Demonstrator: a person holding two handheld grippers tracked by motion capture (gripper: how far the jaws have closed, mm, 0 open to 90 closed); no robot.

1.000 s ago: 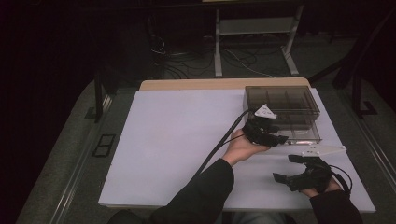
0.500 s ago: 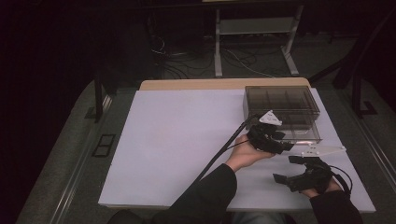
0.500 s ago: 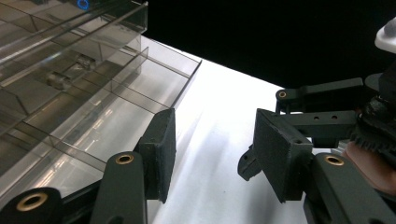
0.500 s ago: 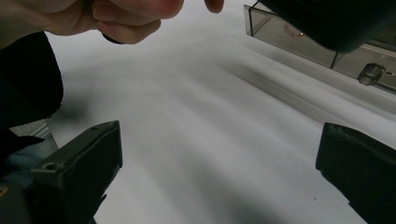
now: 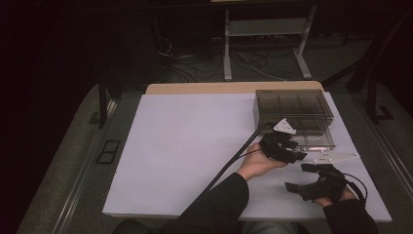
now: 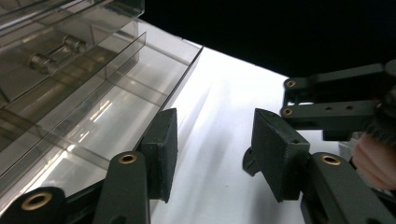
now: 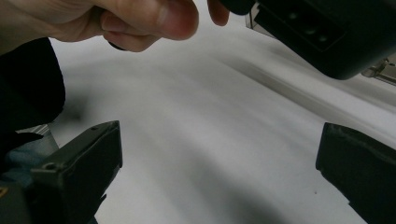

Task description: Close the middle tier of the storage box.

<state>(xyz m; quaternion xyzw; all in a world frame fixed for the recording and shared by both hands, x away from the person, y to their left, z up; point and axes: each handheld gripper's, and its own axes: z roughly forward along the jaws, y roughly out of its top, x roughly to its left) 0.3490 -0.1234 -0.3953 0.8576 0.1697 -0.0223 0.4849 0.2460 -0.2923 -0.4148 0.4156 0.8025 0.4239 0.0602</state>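
A clear smoky plastic compartment box (image 5: 294, 113) sits at the far right of the white table top (image 5: 195, 146). My left gripper (image 5: 298, 150) hovers at the box's near front edge, pointing right. In the left gripper view its jaws (image 6: 215, 116) stand apart over bare table and have just been closing a little, with nothing between them. The box wall (image 6: 93, 107) lies just beside the left pad (image 6: 163, 140). My right gripper (image 5: 298, 176) rests low near the table's front right, open, with only white surface between its jaws (image 7: 219, 154).
A metal clasp (image 6: 51, 51) shows on the box. The left hand (image 7: 140, 18) and its gripper body (image 7: 308, 28) hang close above the right gripper. Its black cable (image 5: 229, 165) trails back along the sleeve. A shelf frame (image 5: 263, 29) stands on the dark floor beyond.
The left gripper has drifted slightly toward the near side along the box's front. The right gripper has stayed where it was.
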